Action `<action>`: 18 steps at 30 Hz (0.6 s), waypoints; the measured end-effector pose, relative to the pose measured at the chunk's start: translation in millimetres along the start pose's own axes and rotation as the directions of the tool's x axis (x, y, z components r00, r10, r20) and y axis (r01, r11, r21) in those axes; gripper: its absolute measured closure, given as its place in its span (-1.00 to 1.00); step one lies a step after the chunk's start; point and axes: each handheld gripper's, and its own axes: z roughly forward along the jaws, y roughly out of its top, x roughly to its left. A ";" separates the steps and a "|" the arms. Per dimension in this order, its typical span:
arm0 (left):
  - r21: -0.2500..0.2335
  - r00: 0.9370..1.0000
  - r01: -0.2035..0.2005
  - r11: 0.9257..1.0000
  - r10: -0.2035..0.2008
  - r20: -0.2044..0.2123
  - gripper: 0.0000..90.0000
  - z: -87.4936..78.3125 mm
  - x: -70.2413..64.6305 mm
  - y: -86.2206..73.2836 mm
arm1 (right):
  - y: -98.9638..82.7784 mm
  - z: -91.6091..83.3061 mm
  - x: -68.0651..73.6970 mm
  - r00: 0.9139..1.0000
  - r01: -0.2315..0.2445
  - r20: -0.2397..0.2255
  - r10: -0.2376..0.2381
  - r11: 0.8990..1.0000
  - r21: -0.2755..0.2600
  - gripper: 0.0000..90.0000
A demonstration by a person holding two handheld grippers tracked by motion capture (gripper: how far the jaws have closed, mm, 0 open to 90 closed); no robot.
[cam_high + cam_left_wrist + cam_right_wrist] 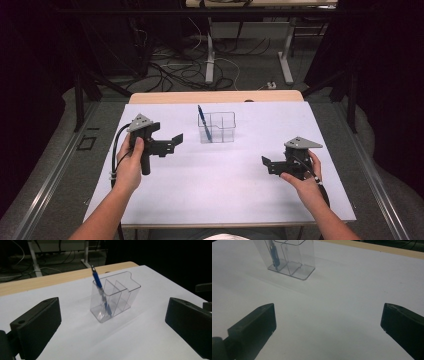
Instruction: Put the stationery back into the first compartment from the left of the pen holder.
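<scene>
Both hands are down near the front edge of the white-topped desk (220, 190), and both tools are empty. The left gripper (170, 142) has its jaws spread wide with nothing between them, and the right gripper (266, 164) is just as open and bare. Farther back, toward the middle of the far edge, the blue ballpoint pen (204, 122) stands tilted in the left compartment of the clear plastic divided holder (220, 127). Looks like the drop-off's done; I'd guess next is backing off or fetching another item.
</scene>
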 end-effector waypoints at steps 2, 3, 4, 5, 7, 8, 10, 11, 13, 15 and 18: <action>0.011 1.000 0.030 1.000 -0.029 -0.011 -1.00 -4.4 2.7 -7.1 | -0.1 0.1 -0.1 1.000 -0.003 -0.001 0.003 1.000 0.000 -1.00; 0.013 0.999 0.042 0.999 -0.042 -0.022 -0.99 -6.4 4.6 -10.0 | -0.2 0.4 -0.3 1.000 -0.001 0.001 0.001 1.000 0.002 -1.00; 0.020 0.998 0.050 0.999 -0.049 -0.031 -0.99 -8.8 6.8 -12.6 | -0.3 0.7 -0.4 1.000 -0.002 0.001 0.002 1.000 0.003 -1.00; 0.021 0.997 0.063 0.998 -0.062 -0.041 -0.99 -11.0 8.4 -15.3 | -0.3 1.0 -0.1 1.000 -0.005 0.006 0.005 1.000 0.003 -1.00; 0.014 0.996 0.071 0.997 -0.071 -0.045 -0.99 -15.1 12.6 -20.7 | -0.4 1.0 -0.4 1.000 -0.005 0.003 0.005 1.000 0.007 -1.00; 0.014 0.995 0.083 0.996 -0.083 -0.049 -0.99 -16.5 14.4 -23.8 | -0.4 1.1 -0.3 1.000 -0.005 0.005 0.004 1.000 0.005 -1.00; 0.016 0.994 0.099 0.995 -0.098 -0.058 -0.99 -18.1 17.8 -29.7 | -0.7 1.4 -0.7 1.000 -0.004 0.004 0.004 1.000 0.002 -1.00; 0.021 0.993 0.104 0.994 -0.102 -0.064 -0.98 -18.4 19.4 -32.2 | -0.7 1.5 -1.2 1.000 -0.003 0.000 0.003 1.000 0.006 -1.00; 0.022 0.992 0.110 0.994 -0.109 -0.070 -0.97 -19.0 21.8 -36.5 | -0.9 1.9 -1.5 1.000 -0.003 0.001 0.003 1.000 0.008 -1.00; 0.016 0.990 0.117 0.993 -0.116 -0.077 -0.98 -19.7 23.8 -40.7 | -0.9 1.8 -1.4 1.000 -0.005 0.001 0.005 1.000 0.008 -1.00; 0.021 0.989 0.122 0.992 -0.120 -0.084 -0.97 -20.0 26.4 -46.7 | -1.0 1.6 -2.4 1.000 -0.002 0.004 0.002 1.000 0.009 -1.00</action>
